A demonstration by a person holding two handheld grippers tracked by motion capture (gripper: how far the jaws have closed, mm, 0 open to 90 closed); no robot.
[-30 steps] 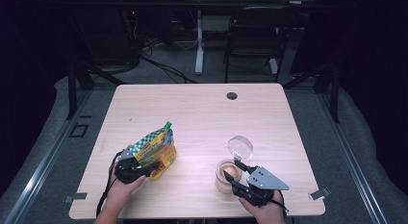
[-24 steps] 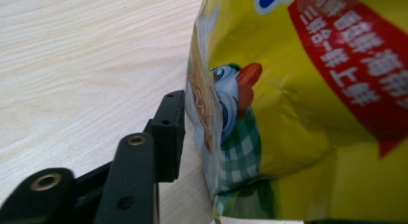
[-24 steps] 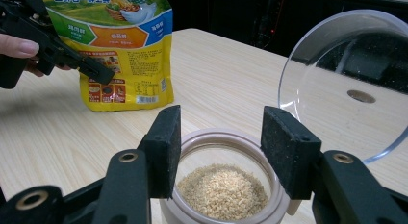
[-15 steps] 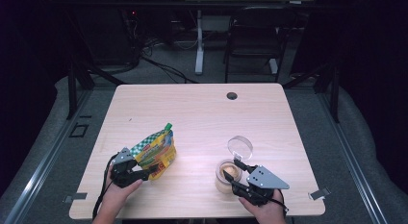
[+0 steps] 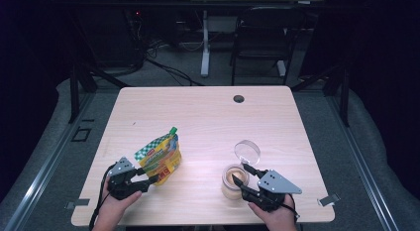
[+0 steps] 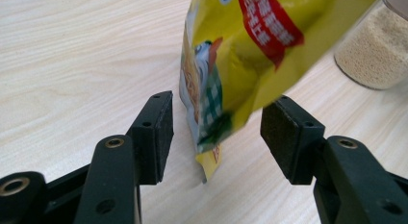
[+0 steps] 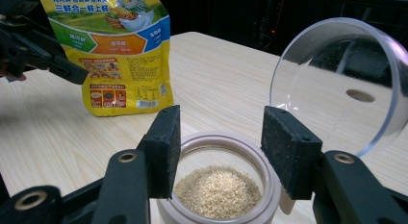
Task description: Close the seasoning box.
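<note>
A pale wooden surface stands in a dark room, with a chair and cables on the floor behind it in the upper part of the high view.

Since the earlier frames the left gripper has slid a little toward the lower left of the high view, off the bag; the right gripper and the jar lie as they did.

In the left gripper view the jaws are spread wide, with the bag's lower corner hanging between the pads and touching neither; the bag leans up and to the right above them. In the right gripper view the jaws are likewise spread, one pad to each side of the jar's rim, which is open and holds pale grains; whether the pads touch the rim I cannot tell.

The bag stands at lower left of centre in the high view, yellow with a green-checked top. The jar is at lower right, and its clear round lid sits just behind it, tilted up on its hinge side in the right gripper view. Bag and jar are well apart.
</note>
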